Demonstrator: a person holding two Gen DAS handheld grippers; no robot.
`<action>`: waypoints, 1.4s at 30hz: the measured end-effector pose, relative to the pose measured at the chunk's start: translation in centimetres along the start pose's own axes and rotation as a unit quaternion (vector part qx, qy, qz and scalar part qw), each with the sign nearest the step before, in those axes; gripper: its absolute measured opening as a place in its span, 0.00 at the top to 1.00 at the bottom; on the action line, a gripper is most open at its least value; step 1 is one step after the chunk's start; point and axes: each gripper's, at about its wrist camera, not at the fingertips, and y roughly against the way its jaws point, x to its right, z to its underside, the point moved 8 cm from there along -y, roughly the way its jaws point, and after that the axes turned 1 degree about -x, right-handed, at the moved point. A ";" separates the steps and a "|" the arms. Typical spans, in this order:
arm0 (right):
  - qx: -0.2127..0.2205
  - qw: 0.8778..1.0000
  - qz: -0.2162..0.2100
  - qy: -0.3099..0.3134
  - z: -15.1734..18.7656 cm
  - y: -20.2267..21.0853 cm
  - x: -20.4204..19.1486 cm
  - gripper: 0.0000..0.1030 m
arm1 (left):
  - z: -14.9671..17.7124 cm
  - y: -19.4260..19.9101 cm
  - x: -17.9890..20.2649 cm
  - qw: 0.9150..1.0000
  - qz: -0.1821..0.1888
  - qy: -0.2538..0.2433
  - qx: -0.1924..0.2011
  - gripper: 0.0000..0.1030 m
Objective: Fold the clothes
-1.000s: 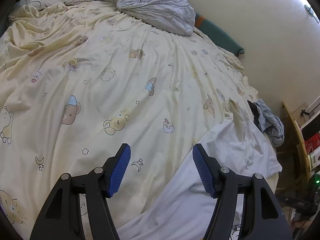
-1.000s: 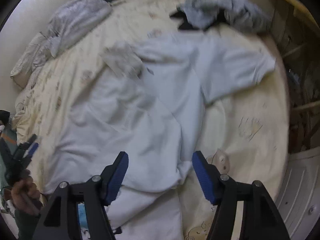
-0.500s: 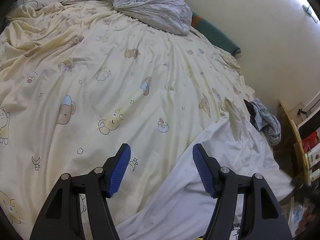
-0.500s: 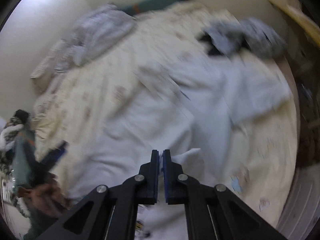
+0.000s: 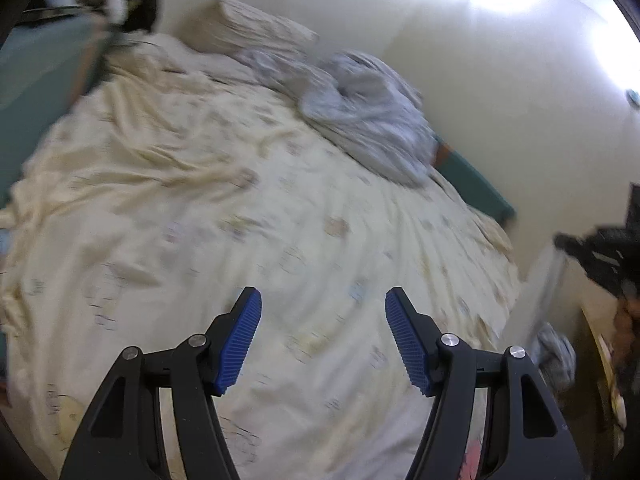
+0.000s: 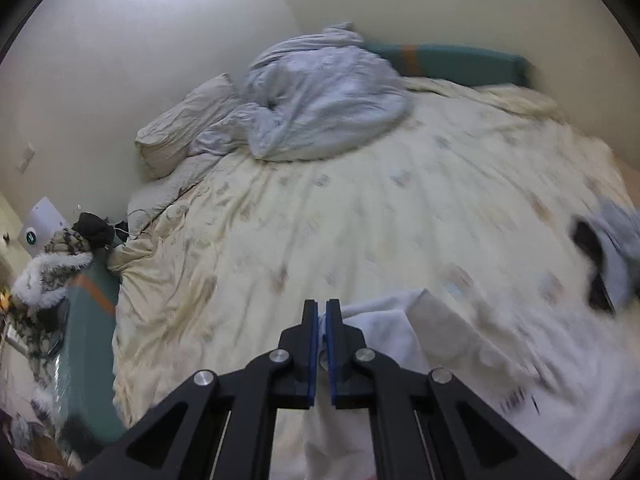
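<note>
The right gripper [image 6: 322,312] has its jaws pressed together on a fold of the white garment [image 6: 384,332], which trails from the jaws toward the bed's right edge over the cream printed bedsheet [image 6: 360,208]. The left gripper [image 5: 323,312] hangs with jaws spread wide and empty above bare sheet. Only the right wrist view shows the garment at the jaws; both show the grey duvet [image 5: 360,112] heaped near the bed's far edge.
</note>
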 end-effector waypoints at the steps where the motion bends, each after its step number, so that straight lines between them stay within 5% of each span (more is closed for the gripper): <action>1: -0.001 1.000 -0.005 0.006 -1.4 -1.7 -1.3 0.97 | -0.4 0.4 -0.5 1.000 -0.008 0.005 0.012 0.33; 10: -0.025 0.996 -0.005 0.088 -10.3 -16.5 -12.0 1.00 | -1.7 0.8 -1.3 0.998 -0.031 -0.004 0.046 0.33; 15: -0.073 0.994 0.004 0.083 -10.4 -23.8 -13.4 1.00 | -1.0 -0.4 -1.0 0.999 -0.033 -0.009 0.023 0.33; 19: -0.103 0.988 -0.004 0.111 -8.9 -25.1 -13.9 0.98 | -0.7 -0.9 -0.7 0.999 -0.031 -0.012 0.013 0.33; 21: -0.139 0.982 -0.004 0.130 -7.1 -25.5 -13.2 0.83 | -0.5 -1.2 -0.9 1.000 -0.030 -0.004 0.004 0.33; 23: -0.174 0.975 -0.003 0.139 -4.7 -25.8 -11.7 0.40 | -0.2 -1.5 -1.2 1.000 -0.030 0.003 -0.003 0.33; 30: -0.228 0.970 -0.010 0.086 3.5 -26.9 -5.9 0.39 | 0.3 -1.9 -1.6 0.999 -0.035 0.015 -0.017 0.33; 33: -0.231 0.970 -0.012 0.079 5.6 -27.6 -5.4 0.42 | 0.4 -2.0 -1.6 0.999 -0.036 0.016 -0.020 0.33; 34: -0.234 0.969 -0.010 0.081 6.0 -27.9 -5.5 0.54 | 0.4 -2.0 -1.7 0.999 -0.037 0.017 -0.022 0.33; 35: -0.240 0.967 -0.012 0.080 6.4 -28.4 -5.7 0.82 | 0.4 -2.1 -1.8 0.999 -0.038 0.019 -0.023 0.33; 36: -0.247 0.966 -0.013 0.080 6.8 -28.9 -6.0 0.95 | 0.4 -2.1 -1.9 0.999 -0.038 0.021 -0.024 0.33; 42: -0.197 0.970 -0.070 0.128 4.8 -27.9 -13.0 0.97 | 0.3 -2.5 -2.3 0.998 -0.039 0.030 -0.028 0.33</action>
